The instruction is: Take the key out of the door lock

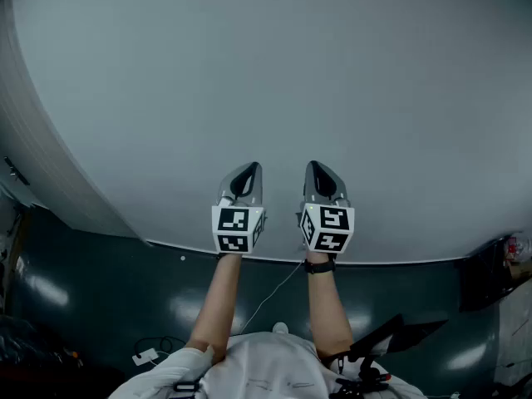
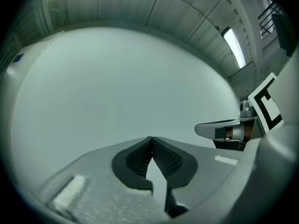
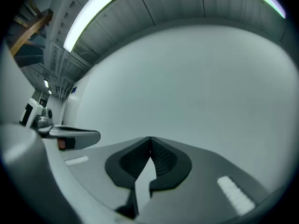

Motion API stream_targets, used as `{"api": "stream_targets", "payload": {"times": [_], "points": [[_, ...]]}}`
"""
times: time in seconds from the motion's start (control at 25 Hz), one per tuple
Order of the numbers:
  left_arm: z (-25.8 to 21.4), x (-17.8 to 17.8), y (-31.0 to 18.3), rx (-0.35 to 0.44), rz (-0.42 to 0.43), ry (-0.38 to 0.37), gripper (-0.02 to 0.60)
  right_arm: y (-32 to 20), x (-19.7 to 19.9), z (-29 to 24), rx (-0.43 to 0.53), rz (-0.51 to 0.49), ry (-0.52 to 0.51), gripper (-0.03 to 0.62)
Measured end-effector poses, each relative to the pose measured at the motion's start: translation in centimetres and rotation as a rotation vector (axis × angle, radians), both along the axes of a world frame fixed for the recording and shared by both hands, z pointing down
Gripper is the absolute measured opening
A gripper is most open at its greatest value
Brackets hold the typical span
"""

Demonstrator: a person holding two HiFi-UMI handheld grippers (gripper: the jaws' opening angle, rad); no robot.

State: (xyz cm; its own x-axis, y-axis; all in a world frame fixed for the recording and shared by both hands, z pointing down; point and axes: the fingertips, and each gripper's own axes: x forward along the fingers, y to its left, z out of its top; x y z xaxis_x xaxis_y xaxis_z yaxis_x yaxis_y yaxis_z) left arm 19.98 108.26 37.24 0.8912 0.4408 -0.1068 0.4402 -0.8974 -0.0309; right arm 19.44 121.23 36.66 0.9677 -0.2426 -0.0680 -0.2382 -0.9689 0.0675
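We face a plain pale wall (image 1: 266, 73) straight ahead; it closes off everything in front of the left gripper (image 1: 248, 169) and the right gripper (image 1: 317, 168). We cannot tell how close the tips are. The two sit side by side, a narrow gap between them. Open air lies left, right and above. On the dark floor (image 1: 91, 289) below, a white cable (image 1: 270, 293) trails.

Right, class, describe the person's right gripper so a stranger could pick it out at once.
A big pale wall fills the head view; near its lower edge two grey grippers are held side by side. The right gripper is the right-hand one, jaws shut on nothing, and unlike the left gripper its wrist wears a black wristband.
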Motion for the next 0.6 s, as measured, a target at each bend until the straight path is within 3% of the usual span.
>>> {"api": "stream_targets", "payload": {"times": [0.16, 0.28, 0.6], "points": [[0.8, -1.4, -1.1, 0.020, -0.017, -0.023, 0.005, -1.7, 0.0, 1.7, 0.012, -0.041, -0.049, 0.003], [2.5, -1.8, -5.0, 0.027, -0.090, -0.059, 0.004, -6.4, 1.0, 3.9, 0.023, -0.131, -0.099, 0.003], [4.5, -4.4, -26.2, 0.008, -0.398, -0.107, 0.003, -29.7, 0.9, 6.8, -0.020, -0.473, -0.170, 0.003]]}}
